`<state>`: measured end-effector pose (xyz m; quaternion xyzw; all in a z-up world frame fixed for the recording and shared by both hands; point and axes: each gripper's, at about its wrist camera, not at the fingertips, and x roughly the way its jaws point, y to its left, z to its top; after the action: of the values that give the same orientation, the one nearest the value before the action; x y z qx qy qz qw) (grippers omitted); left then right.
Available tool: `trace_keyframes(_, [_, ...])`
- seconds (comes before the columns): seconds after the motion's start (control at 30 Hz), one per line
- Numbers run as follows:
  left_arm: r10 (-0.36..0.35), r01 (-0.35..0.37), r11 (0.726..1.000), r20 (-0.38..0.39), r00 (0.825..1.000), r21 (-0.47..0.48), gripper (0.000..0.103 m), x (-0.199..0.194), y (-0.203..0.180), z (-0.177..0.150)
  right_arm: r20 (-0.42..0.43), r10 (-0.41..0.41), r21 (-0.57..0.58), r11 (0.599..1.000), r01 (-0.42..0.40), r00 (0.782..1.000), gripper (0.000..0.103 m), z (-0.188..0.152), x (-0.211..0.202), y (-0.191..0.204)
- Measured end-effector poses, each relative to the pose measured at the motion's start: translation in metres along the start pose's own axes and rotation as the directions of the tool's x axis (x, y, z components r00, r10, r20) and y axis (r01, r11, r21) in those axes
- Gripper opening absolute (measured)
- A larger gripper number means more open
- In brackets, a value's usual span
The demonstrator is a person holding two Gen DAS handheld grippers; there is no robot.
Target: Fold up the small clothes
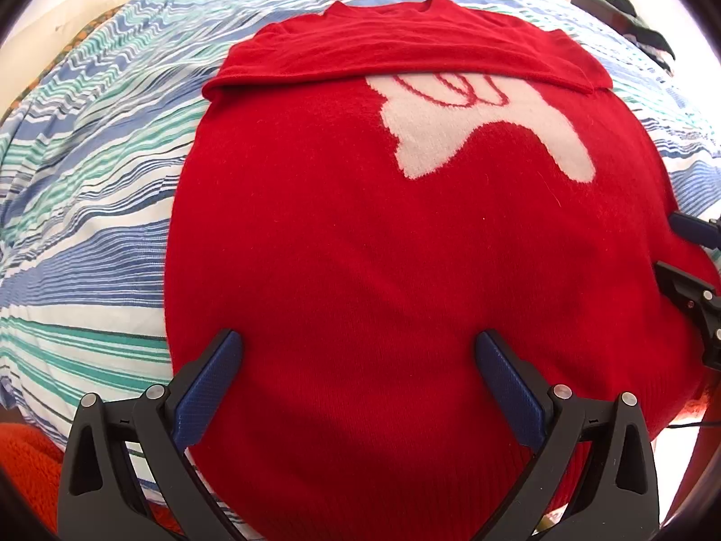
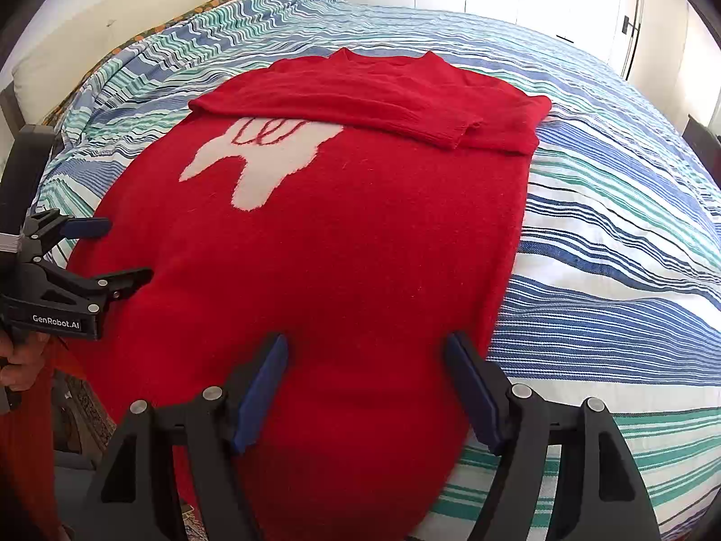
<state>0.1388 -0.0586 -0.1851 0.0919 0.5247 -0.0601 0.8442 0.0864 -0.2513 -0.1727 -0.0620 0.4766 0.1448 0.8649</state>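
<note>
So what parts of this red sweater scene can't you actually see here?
- Red sweater hem: both views, cut off behind the open left gripper and right gripper.
- White motif top: both views, covered by the folded sleeves.
- Dark items: left view, too small.

A bright red knitted sweater [image 1: 360, 248] lies flat on a bed, front side up, with its neckline [image 2: 383, 57] at the far end and its ribbed hem [image 1: 554, 473] at the near edge of the bed. Both sleeves [image 2: 360, 103] are folded inward across the chest, forming a horizontal band just below the neckline; one cuff [image 2: 455, 137] ends near the sweater's right side in the right wrist view. A white animal-shaped motif [image 2: 266, 158] with red looping lines sits on the chest, its top covered by the folded sleeves. The body lies smooth, with few wrinkles.
</note>
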Motion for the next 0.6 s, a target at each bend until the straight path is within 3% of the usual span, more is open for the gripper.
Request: trace_keyframes(0.6, [0.0, 0.0, 1.0, 0.002, 1.0, 0.001, 0.102, -0.0001, -0.0007, 0.0007, 0.0, -0.001, 0.0, 1.0, 0.001, 1.0, 0.074, -0.0002, -0.0002, 0.0004])
